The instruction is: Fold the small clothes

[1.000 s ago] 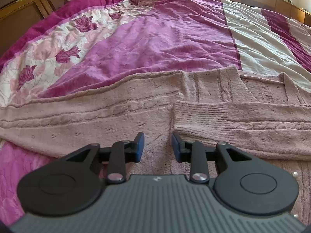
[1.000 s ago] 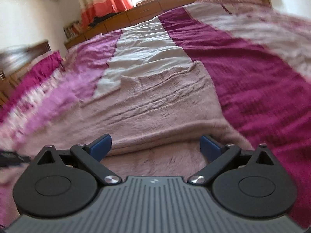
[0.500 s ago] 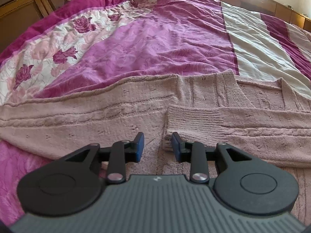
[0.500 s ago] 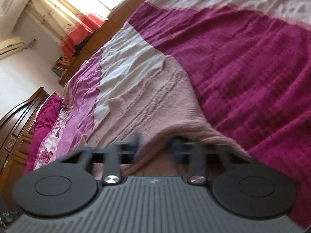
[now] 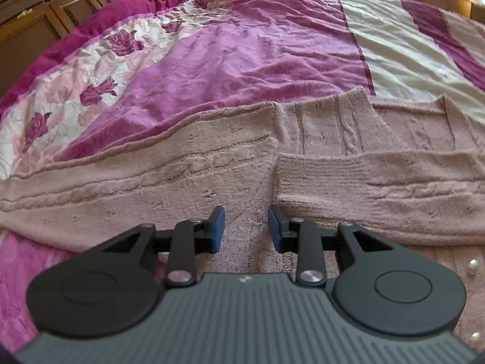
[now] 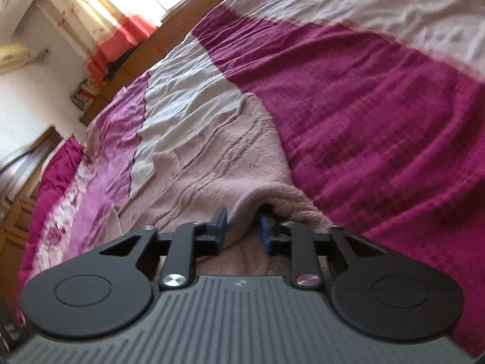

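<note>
A pale pink knitted cardigan (image 5: pixel 188 179) lies spread on the bed, with one sleeve (image 5: pixel 379 182) folded across its body. My left gripper (image 5: pixel 245 227) sits low over the cardigan's near edge, jaws narrowly apart with knit fabric between the blue pads. In the right wrist view the cardigan (image 6: pixel 212 157) stretches away, and my right gripper (image 6: pixel 242 227) is shut on a raised fold of its near edge. White pearl buttons (image 5: pixel 473 265) show at the lower right.
The bed carries a magenta, pink and white quilt (image 5: pixel 242 54) with rose prints (image 5: pixel 121 39) at the left. A wooden headboard (image 5: pixel 36 15) runs behind. In the right wrist view, a dark magenta quilt band (image 6: pixel 379 115) lies right of the cardigan, and an orange curtain (image 6: pixel 121 42) hangs by the window.
My right gripper has closed from wide open onto the cardigan's edge and lifted a fold, tilting its view. My left gripper has stayed almost still, shifting a little closer over the cardigan.
</note>
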`<state>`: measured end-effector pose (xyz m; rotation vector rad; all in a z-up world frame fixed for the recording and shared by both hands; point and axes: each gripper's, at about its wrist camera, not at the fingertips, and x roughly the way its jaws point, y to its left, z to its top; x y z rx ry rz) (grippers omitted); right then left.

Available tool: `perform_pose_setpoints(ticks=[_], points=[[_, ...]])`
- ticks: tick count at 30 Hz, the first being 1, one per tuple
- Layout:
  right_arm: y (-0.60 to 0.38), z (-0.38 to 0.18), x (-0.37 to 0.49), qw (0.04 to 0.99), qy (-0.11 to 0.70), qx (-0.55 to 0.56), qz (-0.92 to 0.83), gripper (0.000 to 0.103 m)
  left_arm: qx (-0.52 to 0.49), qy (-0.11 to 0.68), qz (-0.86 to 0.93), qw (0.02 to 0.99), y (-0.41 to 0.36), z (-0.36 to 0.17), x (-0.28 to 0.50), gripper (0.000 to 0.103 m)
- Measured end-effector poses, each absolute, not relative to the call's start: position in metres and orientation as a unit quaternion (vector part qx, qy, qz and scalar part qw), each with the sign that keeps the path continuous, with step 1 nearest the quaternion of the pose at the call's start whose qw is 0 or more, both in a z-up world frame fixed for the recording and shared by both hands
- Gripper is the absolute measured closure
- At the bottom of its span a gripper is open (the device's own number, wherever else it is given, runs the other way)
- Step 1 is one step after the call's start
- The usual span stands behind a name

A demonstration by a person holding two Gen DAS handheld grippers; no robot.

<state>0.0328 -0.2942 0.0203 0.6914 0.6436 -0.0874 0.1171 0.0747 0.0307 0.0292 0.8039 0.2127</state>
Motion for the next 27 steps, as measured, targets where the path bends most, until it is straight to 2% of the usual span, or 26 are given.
perform_pose_setpoints(ticks=[4,7,12,18,27], points=[[-0.284,0.048,0.033,0.915,0.287,0.282,-0.023,0.068,-0.003,0.384,0.103,0.918,0.078,0.036,0.118,0.069],[-0.285,0.057,0.052,0.919,0.275,0.283,0.000,0.063,-0.006,0.374,0.103,0.922,0.076,0.039,0.118,0.069],[-0.290,0.038,0.104,0.911,0.293,0.291,0.024,0.062,0.009,0.366,0.095,0.926,0.069,0.038,0.122,0.069],[-0.314,0.004,0.133,0.921,0.293,0.251,-0.060,0.066,0.021,0.387,0.112,0.915,0.071,0.023,0.131,0.070],[-0.310,0.025,0.111,0.926,0.283,0.245,-0.049,0.064,0.022,0.384,0.104,0.917,0.073,0.026,0.128,0.070]])
